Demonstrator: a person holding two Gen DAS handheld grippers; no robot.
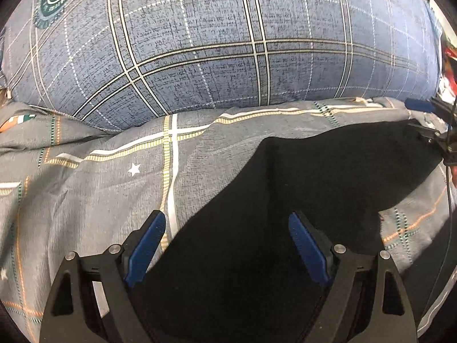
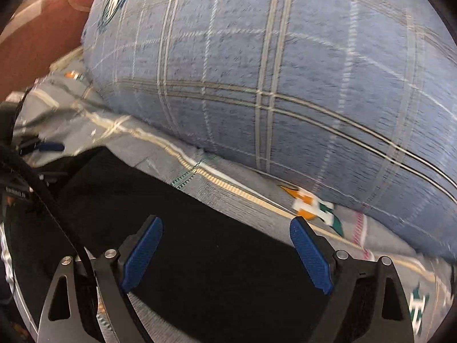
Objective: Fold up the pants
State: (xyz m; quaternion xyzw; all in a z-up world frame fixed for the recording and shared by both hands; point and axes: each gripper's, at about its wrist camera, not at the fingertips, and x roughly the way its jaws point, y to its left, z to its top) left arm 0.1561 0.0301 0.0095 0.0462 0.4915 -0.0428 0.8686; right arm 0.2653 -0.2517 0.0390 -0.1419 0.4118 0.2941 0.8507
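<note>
Black pants (image 1: 328, 171) lie flat on a grey patterned bed sheet (image 1: 85, 185), with a soft crease running down their middle. My left gripper (image 1: 226, 215) hovers over the pants' left edge, open, nothing between its blue pads (image 1: 145, 251). At the far right edge of the left wrist view, the right gripper (image 1: 428, 123) shows at the pants' far corner. In the blurred right wrist view the pants (image 2: 185, 200) fill the lower middle. My right gripper (image 2: 225, 221) stands open over them, empty. The left gripper's blue fingertip (image 2: 50, 146) shows at the left.
A large blue plaid pillow (image 1: 228, 43) (image 2: 285, 85) lies just beyond the pants along the sheet. A brown padded surface (image 2: 37, 43) rises at the back left. A black cable (image 2: 57, 214) hangs beside the right gripper. Red clutter (image 1: 448, 54) sits past the pillow's right end.
</note>
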